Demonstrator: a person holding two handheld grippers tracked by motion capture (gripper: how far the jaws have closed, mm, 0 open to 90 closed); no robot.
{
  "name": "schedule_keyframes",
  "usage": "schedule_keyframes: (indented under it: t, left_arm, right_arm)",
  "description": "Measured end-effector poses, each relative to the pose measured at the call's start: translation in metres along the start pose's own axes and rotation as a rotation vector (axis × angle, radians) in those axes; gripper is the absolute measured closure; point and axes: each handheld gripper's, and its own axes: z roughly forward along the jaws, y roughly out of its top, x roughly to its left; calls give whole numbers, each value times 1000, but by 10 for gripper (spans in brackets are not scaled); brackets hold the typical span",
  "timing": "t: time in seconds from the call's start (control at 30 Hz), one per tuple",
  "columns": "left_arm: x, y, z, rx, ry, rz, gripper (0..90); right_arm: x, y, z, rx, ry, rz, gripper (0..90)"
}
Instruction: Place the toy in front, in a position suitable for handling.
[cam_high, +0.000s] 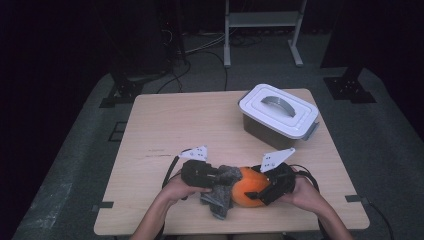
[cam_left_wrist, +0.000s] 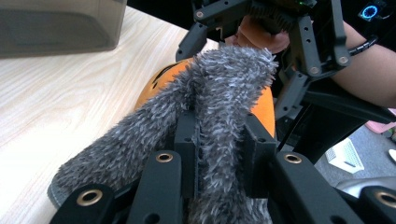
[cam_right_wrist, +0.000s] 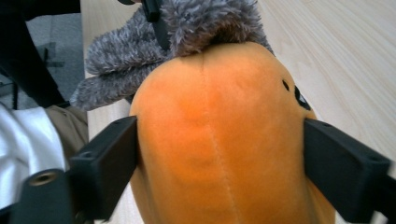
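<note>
Holding an orange plush toy (cam_high: 248, 186) between the two jaws of my right gripper (cam_high: 274, 186), I have the jaws spread wide and pressed against the toy's flanks, one on each side, as my right gripper view shows (cam_right_wrist: 219, 140). My left gripper (cam_high: 202, 176) pinches a fold of grey fuzzy cloth (cam_high: 220, 192); in my left gripper view the jaws are drawn close together on that fold (cam_left_wrist: 219, 140), and the cloth runs forward from them to drape over the near end of the toy (cam_left_wrist: 266, 109). Toy and cloth lie between my two grippers, touching each other, at the edge of the table nearest to me. Beneath them is a pale wooden tabletop (cam_high: 170, 125), its grain running lengthwise in both gripper views. Beyond my right gripper, well apart from it, stands a grey box (cam_high: 277, 120) with a white lid (cam_high: 278, 111) and a grey arched handle (cam_high: 278, 103). Past the far edge of the table, the floor (cam_high: 75, 150) is covered in grey carpet. Black cables (cam_high: 200, 55) trail across it, near dark stand feet (cam_high: 120, 92) beyond my left gripper and a pale metal frame (cam_high: 262, 22) farther back. The remainder of the room is dark.
</note>
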Motion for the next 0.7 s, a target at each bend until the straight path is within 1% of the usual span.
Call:
schedule_keyframes:
  t: [0.07, 0.1, 0.13, 0.2, 0.27, 0.3, 0.33, 0.37, 0.4, 0.43, 0.47, 0.5, 0.53, 0.57, 0.6, 0.63, 0.67, 0.7]
  left_arm:
    - [1, -2, -3, -7, 6, -9, 719]
    - [2, -2, -5, -6, 16, -5, 720]
    - [1, -1, -7, -7, 22, -3, 719]
    - [-2, 4, -12, -9, 32, 22, 720]
    - [-6, 9, -17, -17, 43, 43, 720]
    - [-7, 12, -22, -22, 49, 61, 720]
    - [-10, 14, -26, -38, 47, 66, 720]
    - [-13, 18, -31, -54, 38, 80, 720]
    - [-15, 20, -33, -60, 35, 88, 719]
    - [-19, 23, -36, -56, 33, 109, 720]
    - [-21, 24, -37, -50, 35, 120, 719]
    - [-21, 24, -37, -50, 35, 120, 719]
    - [-24, 26, -39, -25, 53, 138, 719]
    - [-24, 24, -38, 7, 79, 143, 719]
    - [-24, 23, -36, 35, 98, 148, 719]
    - [-22, 20, -34, 54, 98, 145, 719]
    - [-20, 16, -34, 36, 79, 130, 718]
    - [-18, 14, -35, 24, 70, 120, 718]
  right_arm:
    - [1, -2, 0, -13, -9, -21, 298]
    - [1, -3, -1, -37, -17, -40, 357]
    - [0, -3, 0, -49, -14, -48, 376]
    - [-2, 1, 1, -60, 9, -42, 392]
    - [-1, 5, 3, -70, 10, -70, 411]
    - [-1, 7, 5, -81, 12, -83, 415]
    - [-1, 8, 7, -95, 26, -86, 418]
    - [-1, 10, 9, -112, 49, -78, 418]
    - [-1, 13, 12, -129, 84, -84, 418]
    - [0, 15, 14, -136, 103, -89, 418]
    - [2, 19, 17, -147, 121, -110, 417]
    - [3, 21, 19, -149, 126, -119, 416]
    - [4, 23, 21, -146, 128, -135, 415]
    - [4, 23, 22, -143, 127, -141, 415]
    - [3, 21, 24, -125, 126, -144, 414]
    - [2, 19, 26, -110, 125, -152, 414]
    - [1, 16, 26, -118, 135, -151, 412]
    - [0, 13, 26, -129, 142, -148, 408]
